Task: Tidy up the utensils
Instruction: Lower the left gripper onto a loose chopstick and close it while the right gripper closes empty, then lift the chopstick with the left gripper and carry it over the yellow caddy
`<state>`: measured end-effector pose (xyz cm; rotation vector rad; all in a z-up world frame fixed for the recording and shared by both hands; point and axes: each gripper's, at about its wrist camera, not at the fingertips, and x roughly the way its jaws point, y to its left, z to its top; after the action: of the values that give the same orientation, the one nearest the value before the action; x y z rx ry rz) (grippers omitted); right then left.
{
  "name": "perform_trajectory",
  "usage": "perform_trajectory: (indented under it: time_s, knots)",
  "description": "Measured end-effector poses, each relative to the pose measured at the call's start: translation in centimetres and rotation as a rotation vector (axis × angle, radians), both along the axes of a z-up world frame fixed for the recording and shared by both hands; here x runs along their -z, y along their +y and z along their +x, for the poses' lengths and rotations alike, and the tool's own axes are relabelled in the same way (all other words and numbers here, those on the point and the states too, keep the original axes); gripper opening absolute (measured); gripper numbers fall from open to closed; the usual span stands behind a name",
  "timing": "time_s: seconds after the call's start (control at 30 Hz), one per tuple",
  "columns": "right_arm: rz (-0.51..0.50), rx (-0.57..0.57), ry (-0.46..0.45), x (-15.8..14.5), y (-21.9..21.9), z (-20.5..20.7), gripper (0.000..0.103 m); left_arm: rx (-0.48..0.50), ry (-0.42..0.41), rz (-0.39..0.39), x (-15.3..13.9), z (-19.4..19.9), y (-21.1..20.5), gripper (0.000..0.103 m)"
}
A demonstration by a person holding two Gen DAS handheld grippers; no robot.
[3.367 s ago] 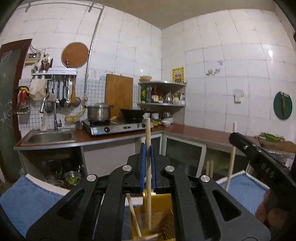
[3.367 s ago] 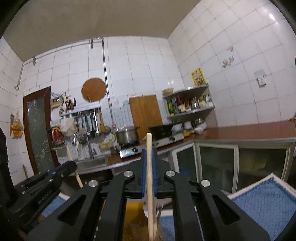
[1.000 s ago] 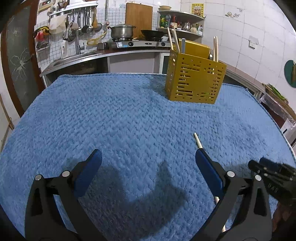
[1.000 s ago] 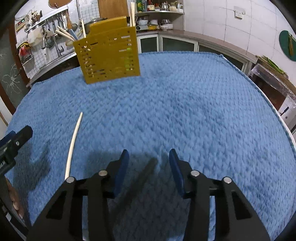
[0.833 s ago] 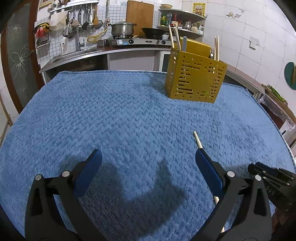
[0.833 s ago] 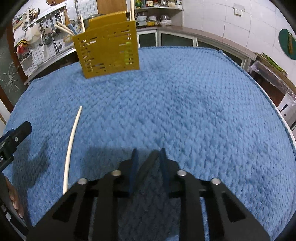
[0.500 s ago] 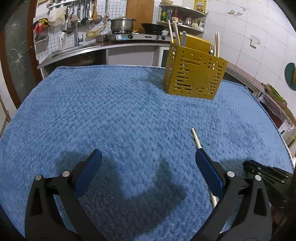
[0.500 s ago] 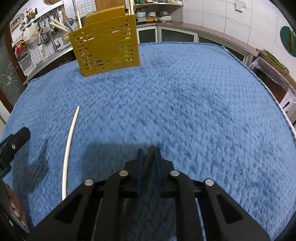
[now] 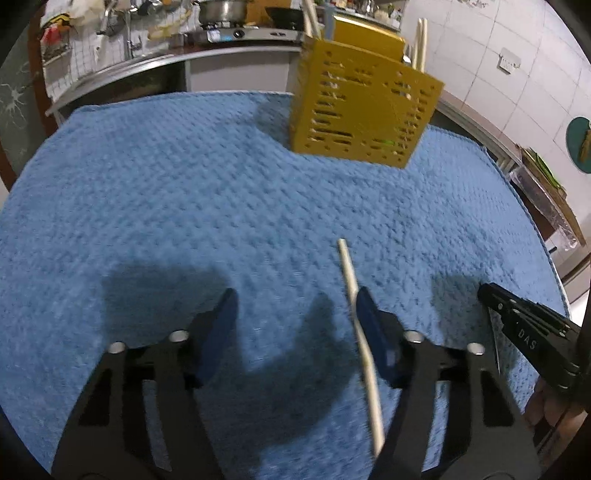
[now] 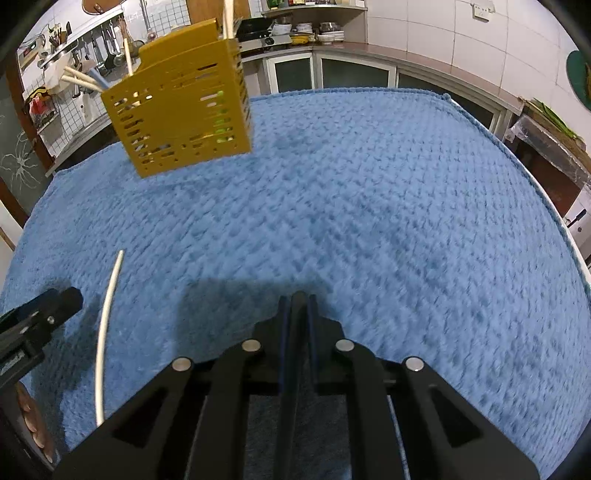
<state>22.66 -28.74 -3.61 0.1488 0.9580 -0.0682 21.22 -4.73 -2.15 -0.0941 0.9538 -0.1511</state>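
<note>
A yellow slotted utensil holder (image 9: pixel 360 114) stands at the far side of the blue mat and holds several pale chopsticks; it also shows in the right wrist view (image 10: pixel 181 112). A pale chopstick (image 9: pixel 360 339) lies on the mat against the inner side of my left gripper's right finger; it also shows in the right wrist view (image 10: pixel 105 332). My left gripper (image 9: pixel 295 317) is open, low over the mat. My right gripper (image 10: pixel 297 306) is shut on a dark thin utensil (image 10: pixel 295 350) that runs back between the pads.
The blue woven mat (image 10: pixel 388 203) covers the table. Its right edge drops off near a plastic-covered stand (image 10: pixel 546 136). Kitchen counter with a sink and stove (image 9: pixel 236 33) runs behind. The right gripper's body (image 9: pixel 532 332) sits at the left view's right side.
My left gripper's fingers have closed in partway and moved right, so the chopstick now lies against its right finger. My right gripper closed on the dark utensil and stays shut.
</note>
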Motion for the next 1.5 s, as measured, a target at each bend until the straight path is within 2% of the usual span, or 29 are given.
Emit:
perform_trajectory:
  time_s: [0.13,0.3,0.37,0.67,0.93,0.97,1.1,1.27,1.5]
  knots:
    - [0.015,-0.001,0.001,0.3,-1.1,0.3,0.010,0.026,0.011,0.010,0.2,0.7,-2.0,0.052]
    - [0.031,-0.007,-0.008,0.4,-1.3,0.4,0.010,0.059,0.046,0.008,0.6,2.1,-3.8,0.026]
    - [0.028,-0.011,-0.007,0.4,-1.3,0.4,0.010,0.072,0.060,0.020,0.9,2.5,-4.5,0.012]
    - [0.037,-0.026,0.021,0.4,-1.5,1.0,0.010,0.077,0.081,0.038,1.4,3.7,-5.2,0.010]
    - [0.025,-0.047,0.048,0.3,-1.3,1.5,0.010,0.104,0.081,0.098,1.4,4.4,-6.2,0.008]
    - [0.024,-0.052,0.048,0.2,-1.4,1.5,0.010,0.104,0.077,0.099,1.4,4.3,-6.1,0.005]
    - [0.039,-0.044,0.026,-0.1,-1.6,1.0,0.009,0.095,0.059,0.056,1.1,3.9,-5.1,0.005]
    - [0.056,-0.043,-0.034,-1.5,-1.3,0.7,0.009,0.087,-0.016,0.026,-1.0,2.7,-3.8,0.005]
    - [0.090,-0.056,-0.186,-5.1,-0.6,0.4,0.008,0.065,-0.226,0.035,-5.8,0.9,-2.1,0.005]
